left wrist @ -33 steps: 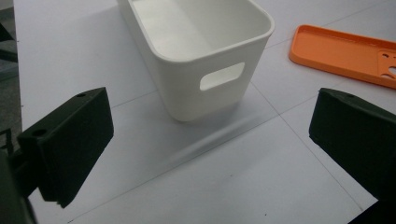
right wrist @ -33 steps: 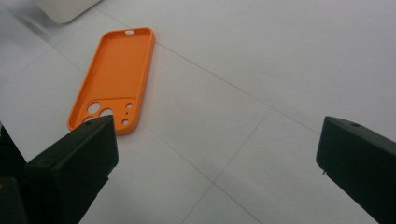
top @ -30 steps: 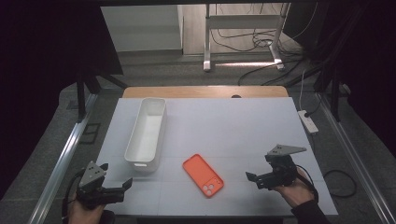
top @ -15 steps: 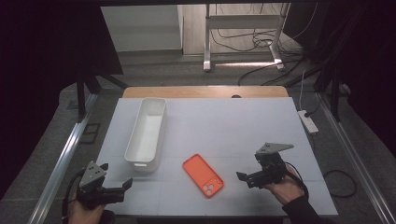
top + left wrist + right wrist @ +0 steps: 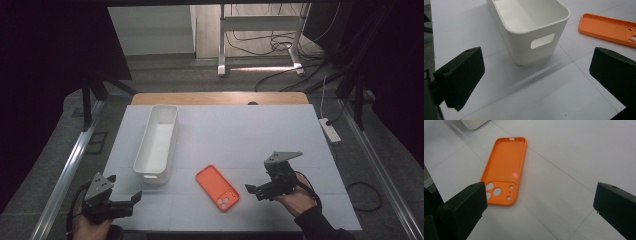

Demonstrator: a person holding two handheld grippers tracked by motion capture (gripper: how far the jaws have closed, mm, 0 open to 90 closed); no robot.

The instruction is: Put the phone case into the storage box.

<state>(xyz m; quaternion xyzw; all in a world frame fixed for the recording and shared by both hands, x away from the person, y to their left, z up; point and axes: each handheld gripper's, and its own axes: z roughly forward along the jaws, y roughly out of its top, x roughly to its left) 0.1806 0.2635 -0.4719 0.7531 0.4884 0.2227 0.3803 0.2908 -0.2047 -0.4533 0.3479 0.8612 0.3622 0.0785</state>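
An orange phone case (image 5: 217, 187) lies flat on the white table, inside face up, camera cutouts toward the front edge. In the right gripper view the phone case (image 5: 504, 170) lies just ahead and left of centre. My right gripper (image 5: 256, 191) is open, a short way right of the case, pointing at it. A long white bin (image 5: 157, 138) stands empty at the left. My left gripper (image 5: 135, 198) is open near the front left corner, facing the bin's near end (image 5: 534, 37) with its handle slot. The case's edge (image 5: 609, 28) shows at the upper right there.
The white table (image 5: 250, 135) has a wooden strip along its far edge. A white power strip (image 5: 331, 129) lies off the table's right side. Metal rails run along both sides, and cables and a stand's legs (image 5: 260, 45) lie on the floor beyond.
My right gripper has moved left and slightly forward, closing in on the orange case. The left gripper has barely shifted.
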